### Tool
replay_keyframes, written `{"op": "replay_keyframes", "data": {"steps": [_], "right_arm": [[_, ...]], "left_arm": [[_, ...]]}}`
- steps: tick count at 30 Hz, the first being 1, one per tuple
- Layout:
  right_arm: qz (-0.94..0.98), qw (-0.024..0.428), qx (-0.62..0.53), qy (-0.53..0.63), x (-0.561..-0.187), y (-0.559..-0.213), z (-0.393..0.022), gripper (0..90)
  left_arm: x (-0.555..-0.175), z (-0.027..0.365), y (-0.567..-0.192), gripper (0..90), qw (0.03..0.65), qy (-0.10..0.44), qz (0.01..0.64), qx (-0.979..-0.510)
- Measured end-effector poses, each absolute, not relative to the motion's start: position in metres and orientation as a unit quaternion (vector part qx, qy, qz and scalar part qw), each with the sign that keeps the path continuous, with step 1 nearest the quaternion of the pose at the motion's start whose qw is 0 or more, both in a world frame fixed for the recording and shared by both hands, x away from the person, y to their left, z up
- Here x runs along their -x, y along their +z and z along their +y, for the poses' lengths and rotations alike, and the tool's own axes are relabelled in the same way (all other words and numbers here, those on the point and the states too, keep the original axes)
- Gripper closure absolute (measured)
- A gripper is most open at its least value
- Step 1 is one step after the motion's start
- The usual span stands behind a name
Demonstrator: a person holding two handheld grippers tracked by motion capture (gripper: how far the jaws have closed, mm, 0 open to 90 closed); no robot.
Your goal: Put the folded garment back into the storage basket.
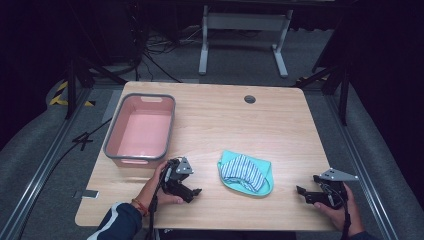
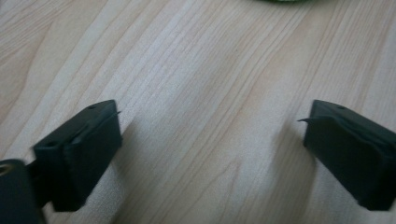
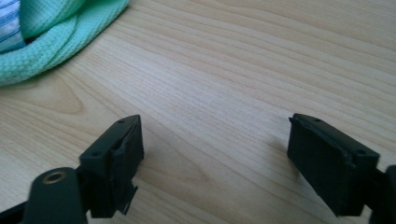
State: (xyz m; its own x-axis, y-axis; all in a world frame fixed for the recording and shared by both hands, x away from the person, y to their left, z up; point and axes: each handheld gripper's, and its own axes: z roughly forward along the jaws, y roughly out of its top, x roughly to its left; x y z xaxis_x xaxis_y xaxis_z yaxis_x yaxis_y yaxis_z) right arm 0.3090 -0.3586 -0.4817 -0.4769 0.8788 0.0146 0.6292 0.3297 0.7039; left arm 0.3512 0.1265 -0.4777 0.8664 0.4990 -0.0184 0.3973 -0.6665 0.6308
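A mint-green cloth with a blue-and-white striped cloth bundled on it (image 1: 246, 172) lies near the table's front middle. Its green edge (image 3: 56, 32) reaches into the upper left of the right gripper view. My left gripper (image 1: 196, 191) rests on the table left of the bundle, open, with bare wood between its jaws (image 2: 210, 126). My right gripper (image 1: 301, 193) sits low at the front right, a short way right of the cloths, open and empty (image 3: 215, 140). Both grippers point inward at the bundle.
An empty pink tub with a grey rim (image 1: 141, 128) stands at the table's left, just behind the left hand. A round cable hole (image 1: 250, 99) lies near the far edge. Beyond the table stands a white stand (image 1: 244, 30) on the floor.
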Motion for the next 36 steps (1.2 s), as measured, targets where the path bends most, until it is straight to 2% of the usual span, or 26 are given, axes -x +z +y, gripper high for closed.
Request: {"op": "replay_keyframes", "data": {"steps": [2,6,8,17,36], "right_arm": [[0.796,0.184,-0.472,0.329,-0.309,-0.480,-0.357,23.5],[0.798,0.174,-0.472,0.331,-0.312,-0.477,-0.352,25.7],[0.799,0.167,-0.470,0.337,-0.314,-0.474,-0.349,25.7],[0.804,0.167,-0.458,0.340,-0.319,-0.461,-0.330,29.2],[0.817,0.161,-0.430,0.348,-0.326,-0.447,-0.302,30.6]], "left_arm": [[-0.351,0.127,-0.477,16.2,0.330,0.078,0.246,-0.908],[-0.352,0.123,-0.475,16.6,0.323,0.074,0.240,-0.912],[-0.353,0.122,-0.473,22.3,0.325,0.077,0.239,-0.912],[-0.361,0.112,-0.464,22.0,0.328,0.081,0.242,-0.910],[-0.386,0.081,-0.447,26.7,0.326,0.106,0.257,-0.904]]}}
